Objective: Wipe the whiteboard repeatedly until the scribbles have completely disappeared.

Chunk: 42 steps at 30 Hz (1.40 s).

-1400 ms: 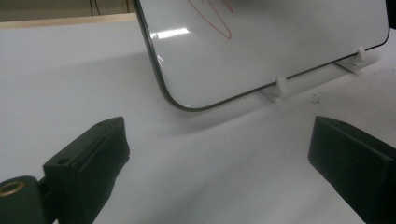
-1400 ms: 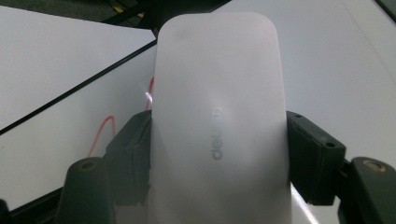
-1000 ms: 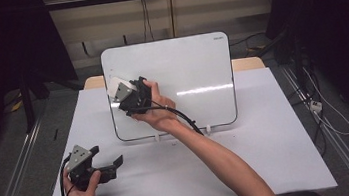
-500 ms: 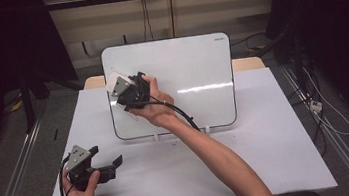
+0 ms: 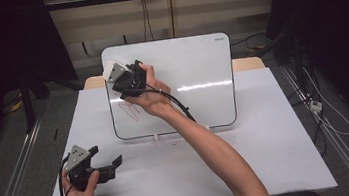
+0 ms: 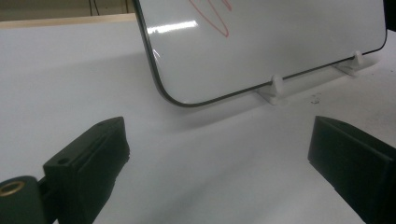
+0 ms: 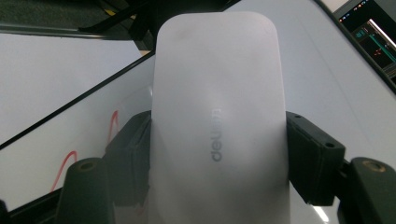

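High view first: at the near left corner of the white table (image 5: 270, 156), the left gripper (image 5: 106, 168) is resting low in the person's left hand (image 5: 81, 195), its jaws spread wide with nothing between them. Left gripper view is showing those two black jaws well apart over bare tabletop, with the lower corner of the whiteboard (image 6: 289, 42) and its white feet (image 6: 275, 86) standing just beyond. Moving rightward in the high view, the whiteboard (image 5: 193, 65) is standing upright near the far edge of the table, and red scribbles (image 5: 131, 108) are showing on its lower left part. The right gripper (image 5: 125, 81) is being held by the right hand (image 5: 149, 96) against the board's upper left area, just above the scribbles. Right gripper view is showing its jaws clamped on the sides of a white eraser (image 7: 219, 126), with the red marks (image 7: 112, 123) lying on the board surface to its left.
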### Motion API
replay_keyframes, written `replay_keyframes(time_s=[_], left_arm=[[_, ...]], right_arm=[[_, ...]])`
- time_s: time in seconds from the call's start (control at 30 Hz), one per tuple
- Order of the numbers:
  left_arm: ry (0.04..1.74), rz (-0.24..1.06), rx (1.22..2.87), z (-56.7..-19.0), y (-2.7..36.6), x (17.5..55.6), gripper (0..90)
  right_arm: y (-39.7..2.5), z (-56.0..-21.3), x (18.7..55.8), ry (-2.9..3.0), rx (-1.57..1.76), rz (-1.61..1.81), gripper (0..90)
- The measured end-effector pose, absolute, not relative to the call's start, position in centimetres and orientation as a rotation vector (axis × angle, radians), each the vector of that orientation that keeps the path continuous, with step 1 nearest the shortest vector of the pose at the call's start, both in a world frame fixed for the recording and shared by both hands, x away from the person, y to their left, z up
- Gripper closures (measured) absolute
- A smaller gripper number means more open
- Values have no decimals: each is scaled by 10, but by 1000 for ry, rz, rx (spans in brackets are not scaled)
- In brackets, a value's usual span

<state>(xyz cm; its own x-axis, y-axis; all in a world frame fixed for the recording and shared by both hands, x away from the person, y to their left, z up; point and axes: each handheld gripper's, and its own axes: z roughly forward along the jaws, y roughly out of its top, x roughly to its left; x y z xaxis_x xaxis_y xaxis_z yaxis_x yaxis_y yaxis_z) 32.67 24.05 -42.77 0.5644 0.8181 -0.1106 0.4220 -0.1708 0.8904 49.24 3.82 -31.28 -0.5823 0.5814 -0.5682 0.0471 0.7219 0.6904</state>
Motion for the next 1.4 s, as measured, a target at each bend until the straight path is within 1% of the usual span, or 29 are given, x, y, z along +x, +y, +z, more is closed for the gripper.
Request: replay_keyframes(time_s=[0.43,0.97,1.23,1.4], left_arm=[[1023,493,1790,-428,241,327,48],[1020,496,1792,-427,240,326,47],[1020,497,1787,-427,240,326,47],[1020,497,1791,-427,240,326,48]], right_arm=[[41,-299,504,2061,510,797,314],[50,-302,495,2076,518,671,315],[54,-313,488,2106,510,660,315],[54,-328,477,2129,460,676,315]])
